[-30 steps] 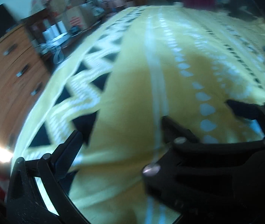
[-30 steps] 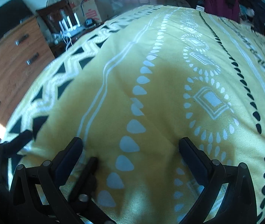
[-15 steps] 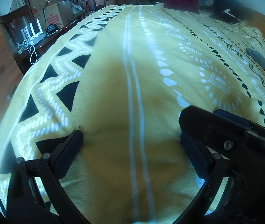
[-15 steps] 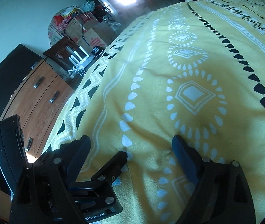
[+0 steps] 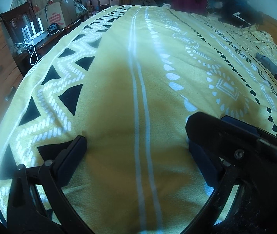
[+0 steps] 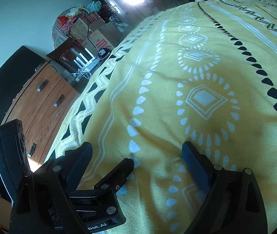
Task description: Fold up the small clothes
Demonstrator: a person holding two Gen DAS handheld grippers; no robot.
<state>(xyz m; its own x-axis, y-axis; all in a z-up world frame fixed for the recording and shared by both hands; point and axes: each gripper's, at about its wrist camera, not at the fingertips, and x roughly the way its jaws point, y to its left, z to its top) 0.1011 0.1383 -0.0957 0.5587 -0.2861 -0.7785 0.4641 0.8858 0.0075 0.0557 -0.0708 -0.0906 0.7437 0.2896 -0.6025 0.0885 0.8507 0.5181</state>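
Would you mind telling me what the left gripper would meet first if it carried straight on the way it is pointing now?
Most likely the yellow patterned bedspread: the left gripper angles down at it, with nothing between its open jaws.

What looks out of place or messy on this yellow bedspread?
Nothing is spilled or damaged. The yellow bedspread lies nearly smooth. The only oddity is that its near part holds no small garment, while the clothes pile sits heaped at the far end.

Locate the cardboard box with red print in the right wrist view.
The cardboard box sits upper left, beyond the yellow blanket's edge, behind the dark chair.
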